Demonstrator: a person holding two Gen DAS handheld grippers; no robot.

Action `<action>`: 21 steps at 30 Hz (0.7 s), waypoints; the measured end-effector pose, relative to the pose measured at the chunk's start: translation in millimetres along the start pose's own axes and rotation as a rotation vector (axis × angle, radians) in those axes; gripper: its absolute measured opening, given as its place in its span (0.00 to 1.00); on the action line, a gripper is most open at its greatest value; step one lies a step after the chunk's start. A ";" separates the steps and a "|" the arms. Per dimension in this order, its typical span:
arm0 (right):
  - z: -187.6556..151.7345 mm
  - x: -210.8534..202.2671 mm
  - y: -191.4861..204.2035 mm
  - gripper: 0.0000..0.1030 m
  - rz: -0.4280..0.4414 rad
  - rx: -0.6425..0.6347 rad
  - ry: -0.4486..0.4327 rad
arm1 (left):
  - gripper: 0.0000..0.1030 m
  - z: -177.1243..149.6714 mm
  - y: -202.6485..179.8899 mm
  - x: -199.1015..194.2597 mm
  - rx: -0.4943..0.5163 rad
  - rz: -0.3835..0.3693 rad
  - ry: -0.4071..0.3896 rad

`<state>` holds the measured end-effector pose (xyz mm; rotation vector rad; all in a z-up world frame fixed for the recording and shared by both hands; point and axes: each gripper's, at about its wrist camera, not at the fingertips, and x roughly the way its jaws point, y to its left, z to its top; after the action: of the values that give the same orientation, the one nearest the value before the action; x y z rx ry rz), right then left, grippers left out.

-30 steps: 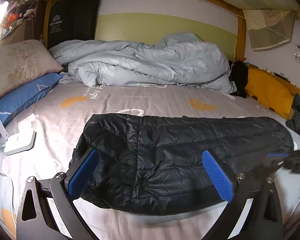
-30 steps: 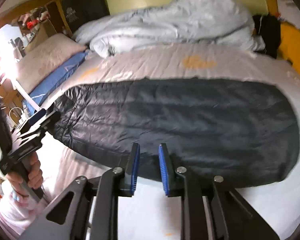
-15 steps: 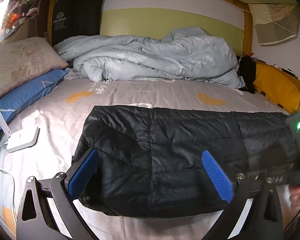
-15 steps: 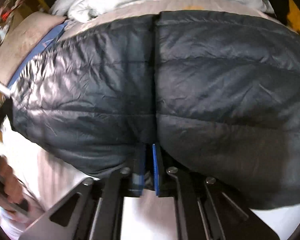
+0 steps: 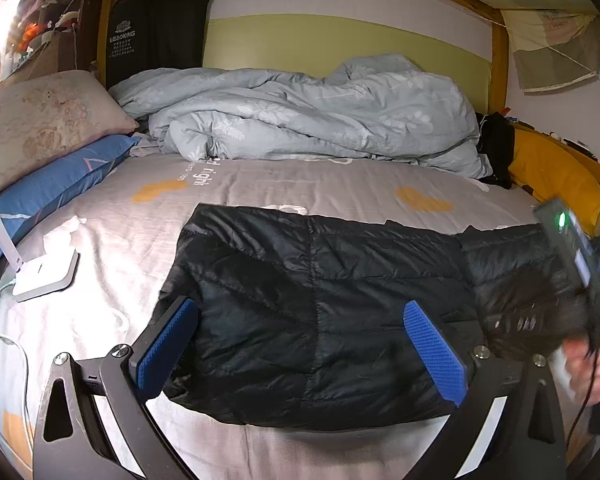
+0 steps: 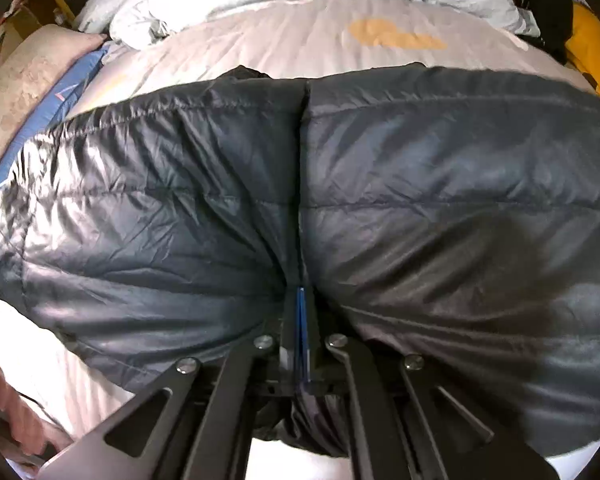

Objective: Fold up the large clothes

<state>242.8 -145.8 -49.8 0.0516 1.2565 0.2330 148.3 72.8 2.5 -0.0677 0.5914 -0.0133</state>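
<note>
- Far left: a floral pillow (image 5: 40, 120) stacked on a blue pillow (image 5: 52, 188) along the left edge of the bed.
- Near left: a white lamp base (image 5: 46, 274) resting on the grey bedsheet (image 5: 260, 184), its stem rising out of view.
- Near centre-left: the left gripper (image 5: 300, 348), fingers spread wide with blue pads (image 5: 168, 344) on either side of the near-left part of the garment; the pads clasp nothing.
- Centre: the black quilted jacket (image 5: 320, 300), lying flat across the near half of the bedsheet, long axis running left to right, a stitched seam down its middle.
- Far centre: a crumpled pale grey duvet (image 5: 308, 116) heaped against the green headboard wall.
- Near right: the right gripper (image 6: 301, 312), fingers pressed nearly together, pinching the near edge of the jacket (image 6: 440, 208) at its central seam; fabric bulges to either side of the fingers. In the left wrist view its body (image 5: 572, 264) sits over the garment's right end, blurred.
- Far right: a yellow cushion (image 5: 548, 176) beside a dark bundle of cloth (image 5: 496, 144) at the right bed rail.
</note>
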 end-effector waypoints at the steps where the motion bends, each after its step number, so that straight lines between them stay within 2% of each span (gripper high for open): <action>1: 8.6 -5.7 -3.3 0.01 0.028 0.030 0.001 | 1.00 0.2 0.4 0.3 -0.004 -0.002 0.003; 2: 13.7 -11.6 -3.5 0.01 0.046 0.040 -0.016 | 1.00 0.1 1.0 0.0 -0.007 -0.004 0.004; 5: 31.7 -23.3 -7.6 0.01 0.020 0.047 -0.065 | 1.00 0.2 2.8 -0.7 -0.009 0.001 0.000; 7: 39.4 -4.8 -12.8 0.01 0.042 0.082 -0.014 | 1.00 0.4 4.1 0.0 -0.012 0.005 -0.001; 9: 36.4 12.3 -12.9 0.01 0.034 0.060 -0.003 | 1.00 0.3 5.0 1.2 -0.016 0.005 0.002; 12: 40.9 14.8 -4.9 0.01 0.000 0.019 0.014 | 1.00 0.4 4.5 3.0 -0.019 0.002 0.007; 14: 54.1 11.3 -4.9 0.01 0.019 0.059 0.047 | 1.00 -0.4 3.3 4.4 -0.016 -0.004 0.013; 18: 83.1 -3.8 -4.4 0.01 0.000 0.098 -0.019 | 1.00 -2.0 -0.3 6.0 0.008 0.010 0.014; 21: 93.9 14.8 -12.0 0.01 0.030 0.159 0.022 | 1.00 -2.1 -1.5 6.9 0.010 0.011 0.014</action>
<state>337.7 -146.2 -36.4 0.2055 1.2948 0.1592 152.9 70.9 -3.0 -0.0550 0.6054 -0.0056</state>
